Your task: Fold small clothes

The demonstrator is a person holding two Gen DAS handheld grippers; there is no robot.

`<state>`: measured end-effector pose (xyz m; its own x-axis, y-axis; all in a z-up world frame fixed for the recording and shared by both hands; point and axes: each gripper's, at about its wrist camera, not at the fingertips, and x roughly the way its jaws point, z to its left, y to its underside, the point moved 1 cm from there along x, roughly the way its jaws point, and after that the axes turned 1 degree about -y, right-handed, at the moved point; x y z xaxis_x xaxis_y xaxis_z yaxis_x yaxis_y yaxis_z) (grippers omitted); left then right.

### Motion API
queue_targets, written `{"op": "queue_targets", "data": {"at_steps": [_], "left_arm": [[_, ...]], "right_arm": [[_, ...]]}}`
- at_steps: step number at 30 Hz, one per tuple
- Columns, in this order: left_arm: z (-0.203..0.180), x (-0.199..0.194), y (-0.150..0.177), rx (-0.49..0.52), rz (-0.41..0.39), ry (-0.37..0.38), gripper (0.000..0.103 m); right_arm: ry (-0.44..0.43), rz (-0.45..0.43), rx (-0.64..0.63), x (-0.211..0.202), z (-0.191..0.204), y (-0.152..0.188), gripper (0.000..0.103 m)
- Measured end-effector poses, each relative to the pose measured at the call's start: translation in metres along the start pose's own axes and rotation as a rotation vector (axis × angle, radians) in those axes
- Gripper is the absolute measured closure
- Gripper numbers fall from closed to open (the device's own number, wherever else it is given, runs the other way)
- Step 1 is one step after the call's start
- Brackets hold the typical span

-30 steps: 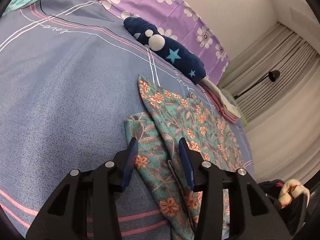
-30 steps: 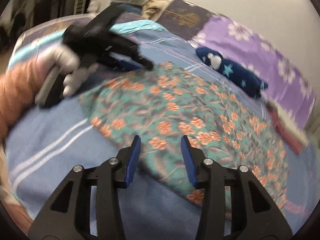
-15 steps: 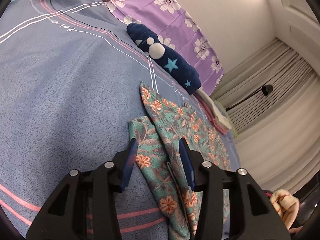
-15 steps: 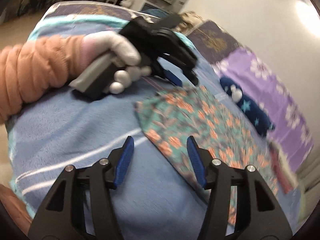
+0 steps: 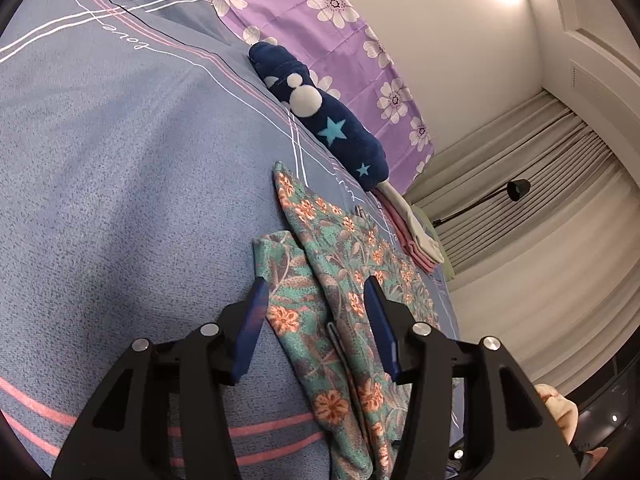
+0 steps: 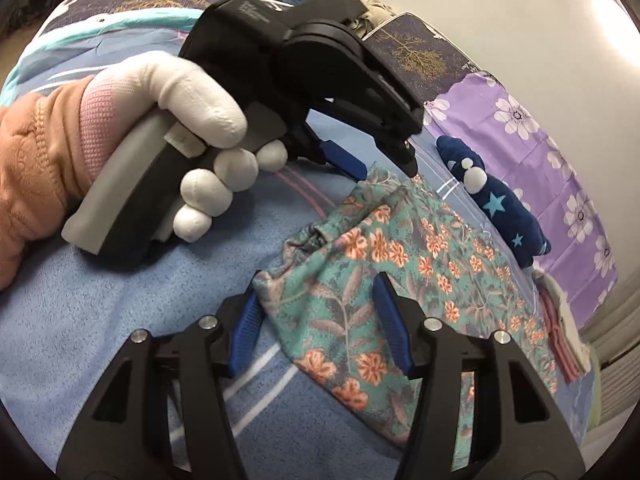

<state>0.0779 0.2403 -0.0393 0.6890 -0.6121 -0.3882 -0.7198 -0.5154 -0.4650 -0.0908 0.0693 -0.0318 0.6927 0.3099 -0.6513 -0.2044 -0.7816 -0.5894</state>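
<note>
On the bed (image 5: 120,168), the left half of the blue cover lies bare up to its head edge. The left gripper (image 5: 316,320), in a white-gloved hand (image 6: 192,128), straddles the near left corner of the floral garment (image 6: 400,264), its jaws opening with cloth between them, not pinched. Beside it, the right gripper (image 6: 320,320) hangs over the garment's near edge, jaws apart, nothing clamped. The garment stretches flat toward the bed's right edge. Beyond it, along the purple pillow (image 5: 352,44), lie a navy starred bundle (image 5: 320,112) and a folded pink-and-white stack (image 5: 412,232).
</note>
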Motion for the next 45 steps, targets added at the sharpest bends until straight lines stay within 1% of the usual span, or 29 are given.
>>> {"op": "queue_targets", "data": {"at_steps": [4,8,10,12,13,15,16,17,22,25,26,27,28,29,30,32,34,35,37,38,39,41,42,43,44,45], "left_arm": [[-0.001,0.000,0.000,0.002,0.003,0.011,0.050],[-0.002,-0.001,0.000,0.009,0.007,0.013,0.048],[-0.003,0.000,0.000,0.013,0.014,0.002,0.048],[-0.008,0.001,0.000,0.023,0.046,-0.021,0.047],[-0.013,0.000,0.001,0.045,0.075,-0.035,0.047],[-0.017,0.000,0.001,0.066,0.103,-0.048,0.047],[-0.017,0.000,0.001,0.068,0.118,-0.047,0.047],[-0.017,0.003,0.001,0.065,0.131,-0.038,0.047],[-0.017,0.019,-0.004,0.055,0.170,0.013,0.047],[-0.020,0.033,-0.013,0.063,0.167,-0.026,0.048],[-0.022,0.035,-0.016,0.068,0.159,-0.041,0.051],[-0.024,0.038,-0.019,0.069,0.151,-0.062,0.063],[-0.025,0.041,-0.022,0.066,0.145,-0.092,0.070],[-0.025,0.042,-0.025,0.059,0.137,-0.116,0.085],[-0.025,0.042,-0.027,0.048,0.123,-0.127,0.096],[-0.026,0.037,-0.032,0.030,0.094,-0.128,0.098],[-0.029,0.029,-0.036,0.033,0.058,-0.159,0.098],[-0.031,0.022,-0.039,0.040,0.031,-0.201,0.097],[-0.033,0.008,-0.040,0.051,0.012,-0.250,0.076],[-0.032,0.004,-0.039,0.050,0.008,-0.258,0.055],[-0.032,-0.003,-0.037,0.053,0.005,-0.266,0.045],[-0.029,-0.008,-0.031,0.054,0.024,-0.275,0.043],[-0.025,-0.008,-0.027,0.043,0.044,-0.275,0.039],[-0.021,-0.006,-0.023,0.027,0.070,-0.273,0.038],[-0.015,0.000,-0.017,0.000,0.113,-0.251,0.037],[-0.013,0.003,-0.014,-0.008,0.119,-0.236,0.033]], "right_arm": [[-0.032,-0.002,0.049,0.002,-0.008,0.002,0.051],[-0.033,-0.007,0.051,0.004,-0.010,0.002,0.052],[-0.035,-0.007,0.053,0.005,-0.011,0.002,0.052],[-0.036,-0.007,0.055,0.004,-0.009,0.002,0.052],[-0.034,-0.006,0.054,0.004,-0.009,0.002,0.052],[-0.028,-0.003,0.046,0.005,-0.008,0.001,0.052],[-0.024,-0.001,0.042,0.006,-0.007,0.001,0.049],[-0.023,-0.001,0.040,0.006,-0.006,0.001,0.049],[-0.029,0.008,0.047,0.007,-0.005,0.000,0.049],[-0.035,0.008,0.054,0.008,-0.005,-0.001,0.049],[-0.048,0.005,0.062,0.007,-0.007,-0.001,0.055],[-0.077,0.002,0.081,0.008,-0.010,-0.002,0.072],[-0.067,0.000,0.109,0.008,-0.016,-0.002,0.082],[-0.077,-0.007,0.135,0.007,-0.021,-0.002,0.088],[-0.117,-0.023,0.183,0.004,-0.030,-0.001,0.090],[-0.147,-0.038,0.224,0.001,-0.039,0.001,0.091],[-0.166,-0.031,0.227,0.002,-0.039,0.003,0.091],[-0.167,-0.030,0.224,0.002,-0.038,0.003,0.091],[-0.169,-0.031,0.221,0.002,-0.037,0.003,0.091],[-0.176,-0.032,0.226,0.003,-0.038,0.003,0.091],[-0.182,-0.035,0.233,0.002,-0.038,0.004,0.091],[-0.192,-0.045,0.249,0.001,-0.042,0.006,0.091],[-0.192,-0.061,0.263,-0.001,-0.043,0.007,0.091],[-0.187,-0.075,0.272,-0.005,-0.043,0.008,0.092],[-0.180,-0.095,0.282,-0.009,-0.045,0.009,0.092],[-0.168,-0.129,0.297,-0.015,-0.047,0.010,0.092]]}}
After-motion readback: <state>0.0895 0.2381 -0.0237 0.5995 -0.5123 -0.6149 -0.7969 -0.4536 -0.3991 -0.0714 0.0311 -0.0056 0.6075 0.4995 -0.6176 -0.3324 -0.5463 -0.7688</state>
